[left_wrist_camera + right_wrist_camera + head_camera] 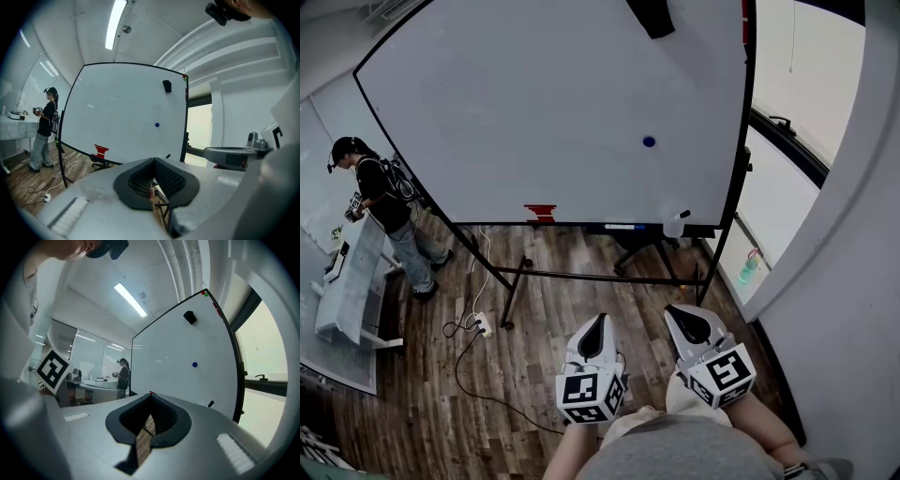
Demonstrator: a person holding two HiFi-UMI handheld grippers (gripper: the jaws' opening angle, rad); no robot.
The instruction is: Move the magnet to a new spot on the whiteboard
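Note:
A small blue round magnet (649,142) sticks to the right half of the big whiteboard (516,103) on a black wheeled stand. The left gripper view shows the magnet (156,124) far off, as does the right gripper view (194,364). My left gripper (600,320) and right gripper (671,309) are held side by side close to my body, well short of the board and pointing toward it. The left gripper (153,160) has its jaws together with nothing between them. My right gripper (151,395) looks the same, tips meeting and empty.
A black eraser (652,14) sits at the board's top, a red mark (540,213) near its lower edge, a white bottle (675,225) on the tray. A person (386,211) stands at a table on the left. A cable and power strip (483,325) lie on the wooden floor.

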